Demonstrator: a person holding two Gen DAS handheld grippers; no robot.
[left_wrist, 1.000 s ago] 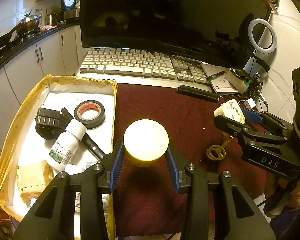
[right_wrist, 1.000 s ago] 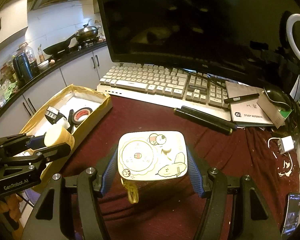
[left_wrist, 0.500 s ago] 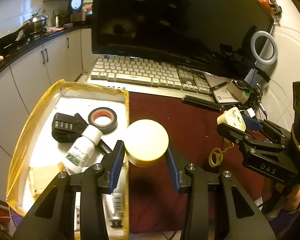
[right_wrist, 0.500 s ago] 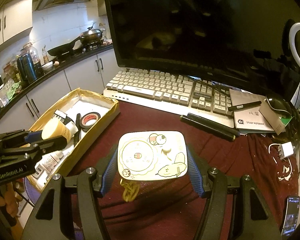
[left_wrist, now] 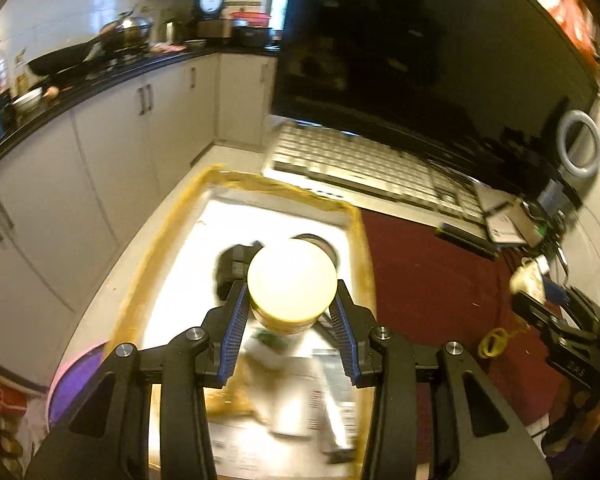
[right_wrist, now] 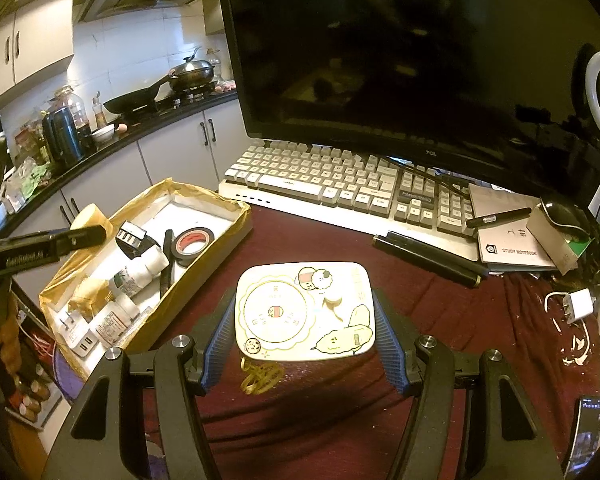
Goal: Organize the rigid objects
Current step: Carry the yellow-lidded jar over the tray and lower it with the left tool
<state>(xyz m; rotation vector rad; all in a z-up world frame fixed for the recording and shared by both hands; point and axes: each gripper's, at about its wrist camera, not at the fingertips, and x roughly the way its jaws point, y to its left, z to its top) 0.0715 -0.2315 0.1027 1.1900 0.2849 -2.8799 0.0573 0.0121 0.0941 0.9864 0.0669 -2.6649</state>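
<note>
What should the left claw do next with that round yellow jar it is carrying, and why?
Probably lower it into a free patch of the box and let go. The left claw grips the yellow jar above the box, which already holds a tape roll and white bottles, so it seems to be the collecting place.

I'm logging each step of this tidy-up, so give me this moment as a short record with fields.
left gripper: shut on round yellow-lidded jar, held above the box
right gripper: shut on sticker-covered white case, over the maroon cloth
box: yellow-lined, holds black tape roll, white bottles, charger
behind: keyboard, monitor
</note>
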